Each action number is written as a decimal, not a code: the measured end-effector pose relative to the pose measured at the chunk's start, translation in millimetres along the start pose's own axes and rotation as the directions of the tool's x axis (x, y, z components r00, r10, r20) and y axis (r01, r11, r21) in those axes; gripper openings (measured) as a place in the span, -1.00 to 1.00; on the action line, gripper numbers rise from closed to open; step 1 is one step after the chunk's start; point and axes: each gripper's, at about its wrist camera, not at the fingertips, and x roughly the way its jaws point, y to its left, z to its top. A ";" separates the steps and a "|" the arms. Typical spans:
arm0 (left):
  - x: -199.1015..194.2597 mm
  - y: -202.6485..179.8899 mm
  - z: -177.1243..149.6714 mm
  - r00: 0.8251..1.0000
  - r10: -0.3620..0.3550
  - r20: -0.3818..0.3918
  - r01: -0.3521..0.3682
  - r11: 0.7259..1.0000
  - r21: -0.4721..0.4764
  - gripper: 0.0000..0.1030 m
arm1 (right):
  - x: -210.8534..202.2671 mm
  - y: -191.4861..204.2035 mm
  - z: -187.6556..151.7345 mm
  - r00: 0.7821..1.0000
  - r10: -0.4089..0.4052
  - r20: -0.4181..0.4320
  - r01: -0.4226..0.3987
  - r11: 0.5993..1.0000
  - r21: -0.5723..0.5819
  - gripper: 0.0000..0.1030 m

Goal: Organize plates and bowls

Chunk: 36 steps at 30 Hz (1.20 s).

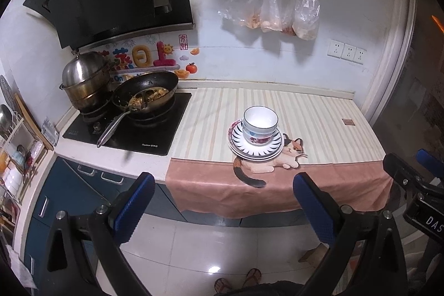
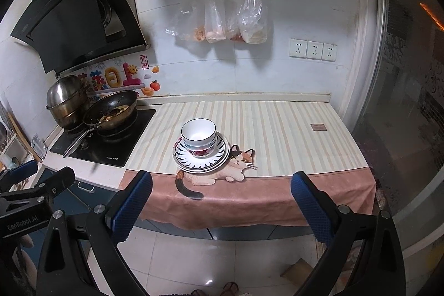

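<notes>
A white bowl (image 1: pixel 260 117) (image 2: pixel 198 133) sits nested in a flower-patterned bowl (image 1: pixel 256 139) (image 2: pixel 200 151), both on a stack of striped-rim plates (image 1: pixel 255 150) (image 2: pixel 202 160). The stack rests on the striped cloth of the counter (image 1: pixel 319 126) (image 2: pixel 277 129), beside a printed cat. My left gripper (image 1: pixel 223 181) is open, held back from the counter over the floor, with nothing between its blue pads. My right gripper (image 2: pixel 222 182) is open too, also short of the counter edge and holding nothing. Each gripper shows at the edge of the other's view.
Left of the cloth stands a black stove (image 1: pixel 130 129) (image 2: pixel 105 140) with a dirty wok (image 1: pixel 145 96) (image 2: pixel 111 110) and a steel pot (image 1: pixel 83 79) (image 2: pixel 65 101). Plastic bags (image 1: pixel 272 13) (image 2: pixel 222 21) hang on the wall. A dish rack (image 1: pixel 16 146) stands far left. Feet in sandals (image 1: pixel 238 282) show below.
</notes>
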 end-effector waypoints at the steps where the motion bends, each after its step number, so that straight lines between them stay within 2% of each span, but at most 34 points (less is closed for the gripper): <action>1: -0.3 -0.2 -0.9 1.000 -0.002 -0.002 0.002 1.000 -0.001 0.98 | -1.0 1.5 -1.1 1.000 0.000 0.000 0.000 1.000 -0.003 0.98; 36: -3.2 -4.3 -7.4 1.000 -0.006 -0.024 0.005 1.000 -0.021 0.98 | -3.5 -3.9 -6.3 1.000 0.015 -0.015 -0.015 1.000 0.008 0.99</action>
